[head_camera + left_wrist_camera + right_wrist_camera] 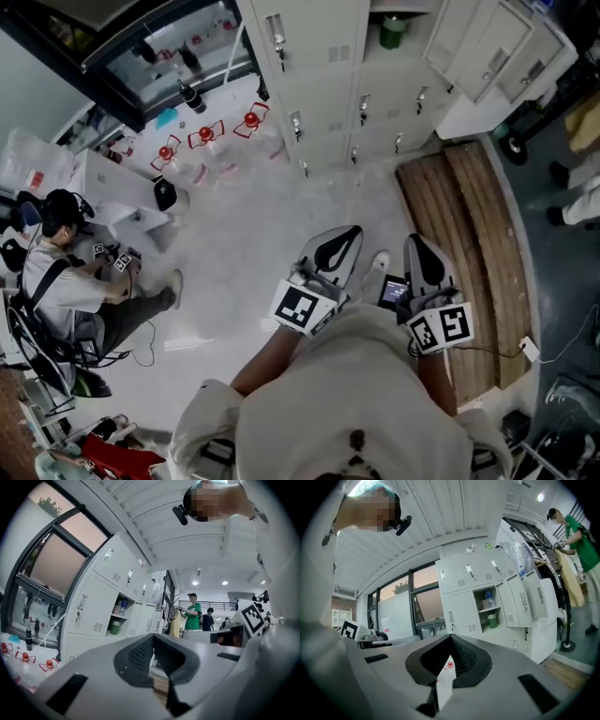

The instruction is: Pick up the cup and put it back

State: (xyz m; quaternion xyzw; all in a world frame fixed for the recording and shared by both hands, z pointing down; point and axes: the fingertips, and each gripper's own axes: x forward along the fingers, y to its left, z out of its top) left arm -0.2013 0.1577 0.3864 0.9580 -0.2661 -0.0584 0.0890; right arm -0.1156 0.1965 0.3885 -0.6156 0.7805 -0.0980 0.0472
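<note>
Currently both arms are bending close to the chest, left gripper [347, 234] and right gripper [419, 242] aiming at the far lockers [319, 56], jaws pressed together, empty; the green cup [394, 31] is sitting in an open compartment.

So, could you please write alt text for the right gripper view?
The right gripper has its fingers closed together with nothing between them and points at white lockers. In an open one stands a green cup, with a bottle above it.
</note>
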